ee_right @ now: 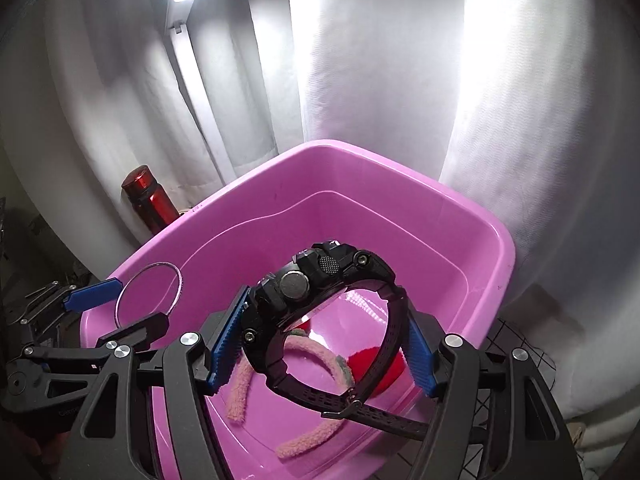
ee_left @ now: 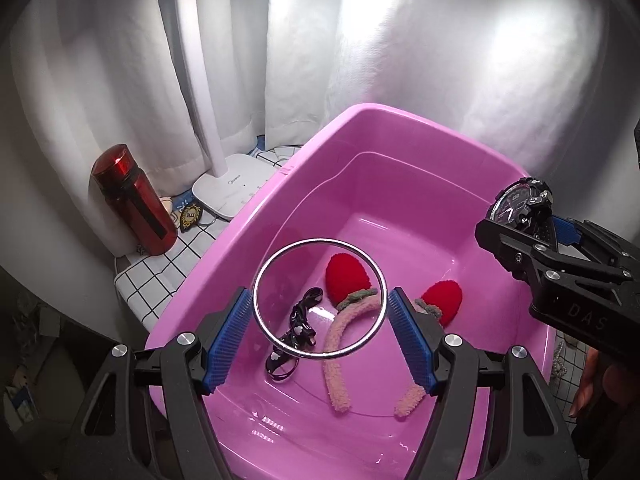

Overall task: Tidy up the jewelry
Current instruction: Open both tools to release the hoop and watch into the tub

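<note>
A pink plastic tub (ee_left: pixel 400 128) (ee_right: pixel 440 200) fills both views. My left gripper (ee_left: pixel 320 300) (ee_right: pixel 120 300) is shut on a silver bangle (ee_left: pixel 262 276) (ee_right: pixel 176 280), held over the tub's near left side. My right gripper (ee_right: pixel 324 340) (ee_left: pixel 532 232) is shut on a black sports watch (ee_right: pixel 320 280) (ee_left: pixel 520 204), held above the tub's right rim. On the tub floor lie a pink fuzzy headband with red ears (ee_left: pixel 348 276) (ee_right: pixel 316 352) and a black patterned hair accessory (ee_left: pixel 296 328).
A red water bottle (ee_left: pixel 132 200) (ee_right: pixel 148 200) and a white lamp base (ee_left: pixel 236 188) stand left of the tub on a checked cloth (ee_left: pixel 148 280). White curtains (ee_left: pixel 440 60) hang behind. A beaded piece (ee_left: pixel 560 360) lies right of the tub.
</note>
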`<state>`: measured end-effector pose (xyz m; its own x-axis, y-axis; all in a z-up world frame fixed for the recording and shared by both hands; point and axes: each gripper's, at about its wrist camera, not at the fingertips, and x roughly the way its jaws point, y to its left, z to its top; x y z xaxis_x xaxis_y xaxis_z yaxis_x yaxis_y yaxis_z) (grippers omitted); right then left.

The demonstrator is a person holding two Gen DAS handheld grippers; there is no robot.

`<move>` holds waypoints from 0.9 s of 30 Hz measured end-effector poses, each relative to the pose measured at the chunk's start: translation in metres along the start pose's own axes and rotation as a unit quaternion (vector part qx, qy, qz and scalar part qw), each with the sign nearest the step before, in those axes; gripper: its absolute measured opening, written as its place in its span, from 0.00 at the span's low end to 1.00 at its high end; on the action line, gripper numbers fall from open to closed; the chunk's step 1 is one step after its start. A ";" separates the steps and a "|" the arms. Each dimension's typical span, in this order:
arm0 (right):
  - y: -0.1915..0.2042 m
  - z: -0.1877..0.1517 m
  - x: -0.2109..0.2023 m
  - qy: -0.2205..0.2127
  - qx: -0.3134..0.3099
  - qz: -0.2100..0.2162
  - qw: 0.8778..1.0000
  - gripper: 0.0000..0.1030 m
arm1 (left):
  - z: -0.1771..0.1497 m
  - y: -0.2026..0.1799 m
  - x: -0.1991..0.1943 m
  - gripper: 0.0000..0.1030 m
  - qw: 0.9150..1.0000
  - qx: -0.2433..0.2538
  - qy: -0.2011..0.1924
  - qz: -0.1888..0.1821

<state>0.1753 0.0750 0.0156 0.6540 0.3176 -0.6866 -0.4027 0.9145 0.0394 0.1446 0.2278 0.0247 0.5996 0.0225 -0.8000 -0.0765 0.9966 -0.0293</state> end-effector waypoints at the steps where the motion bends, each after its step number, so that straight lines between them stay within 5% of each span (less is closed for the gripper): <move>1: 0.002 0.002 0.007 0.008 -0.002 -0.003 1.000 0.64 | 0.000 0.000 0.003 0.66 1.000 0.001 0.003 0.002; 18: 0.005 0.014 0.029 0.033 -0.023 -0.053 0.998 0.65 | -0.006 0.007 0.031 0.68 0.998 -0.002 0.062 0.019; 27: 0.004 0.010 0.017 0.017 -0.012 -0.056 0.998 0.66 | -0.005 0.011 0.023 0.81 0.998 -0.011 0.055 0.019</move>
<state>0.1911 0.0867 0.0117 0.6736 0.2046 -0.7102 -0.3443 0.9371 -0.0566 0.1539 0.2391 0.0031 0.5049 0.0495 -0.8618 -0.1158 0.9932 -0.0108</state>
